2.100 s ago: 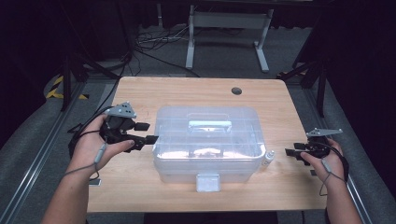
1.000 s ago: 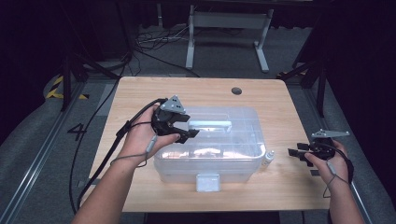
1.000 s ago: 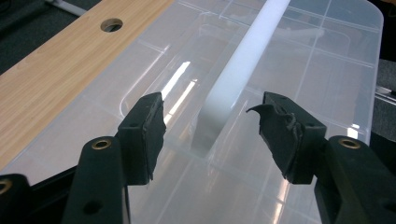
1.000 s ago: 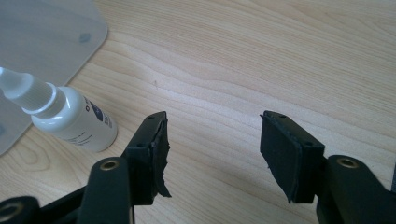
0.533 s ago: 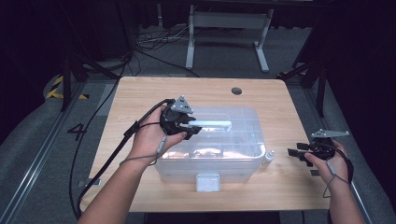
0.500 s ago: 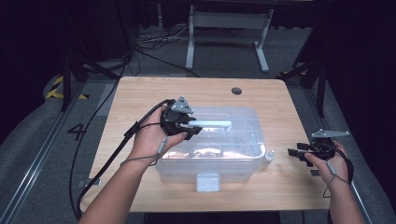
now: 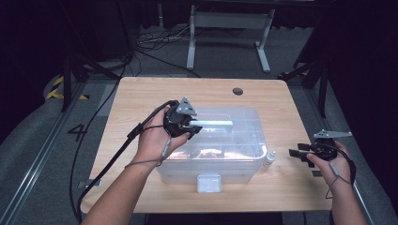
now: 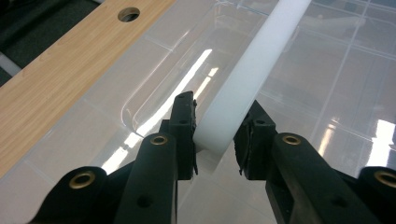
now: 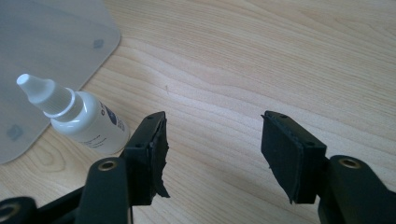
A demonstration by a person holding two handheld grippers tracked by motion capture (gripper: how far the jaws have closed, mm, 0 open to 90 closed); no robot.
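Observation:
A clear plastic box (image 7: 211, 165) with a lid stands in the middle of the wooden table (image 7: 141, 93). A white bar handle (image 7: 213, 123) lies along the lid's top. My left gripper (image 7: 195, 124) sits at the handle's left end. Its jaws have just been closing, and both pads now press on the white handle (image 8: 261, 60) between them, as the left gripper (image 8: 215, 135) shows in its own view. My right gripper (image 7: 293, 153) rests open at the table's right side, nothing between its jaws. A small white dropper bottle (image 9: 84, 119) lies just left of the right gripper (image 9: 212, 144).
The dropper bottle (image 7: 269, 158) lies against the box's right front corner. A round hole (image 7: 238, 91) is set in the table's far side. A white latch (image 7: 209, 182) hangs on the box's front. The left gripper's cable trails off the table's left front.
My left hand came from the box's left side up onto the lid, and its jaws closed round the white handle. The right hand has stayed where it was.

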